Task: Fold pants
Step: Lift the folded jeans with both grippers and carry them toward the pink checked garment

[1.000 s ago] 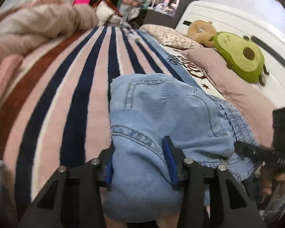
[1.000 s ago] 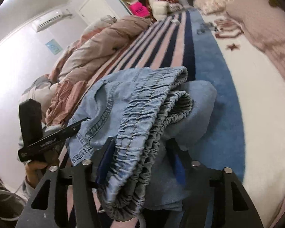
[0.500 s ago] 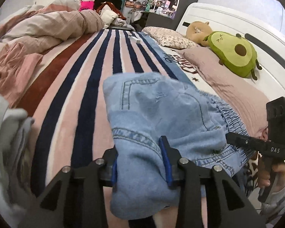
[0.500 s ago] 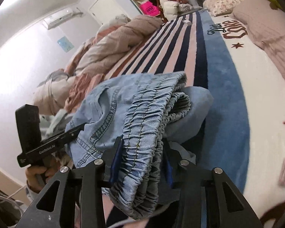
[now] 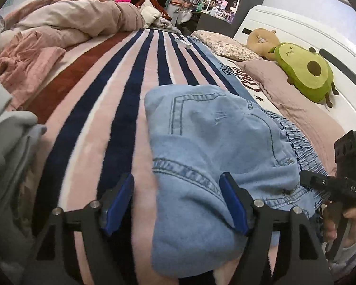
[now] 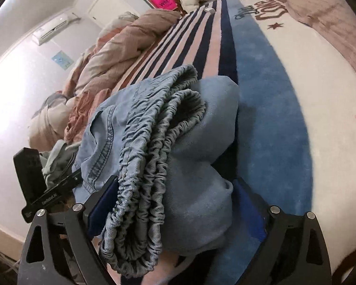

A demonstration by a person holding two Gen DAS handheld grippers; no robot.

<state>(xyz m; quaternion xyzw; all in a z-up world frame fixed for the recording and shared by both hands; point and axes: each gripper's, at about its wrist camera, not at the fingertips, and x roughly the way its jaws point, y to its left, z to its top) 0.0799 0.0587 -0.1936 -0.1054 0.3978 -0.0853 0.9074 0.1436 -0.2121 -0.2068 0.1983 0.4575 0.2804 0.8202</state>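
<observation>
Dim indoor light, blown-out left glare, dark fisheye corners.

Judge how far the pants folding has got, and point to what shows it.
Done: the pants lie in a stacked bundle on the striped blanket, waistband doubled over. In hand: the left tool and right tool are both opening, the cloth between the pads but no longer pinched. Left: drawing both tools clear, perhaps flattening the puffy bundle.

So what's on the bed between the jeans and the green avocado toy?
In the left wrist view, a dusty-pink pillow lies between the jeans and avocado toy.
</observation>
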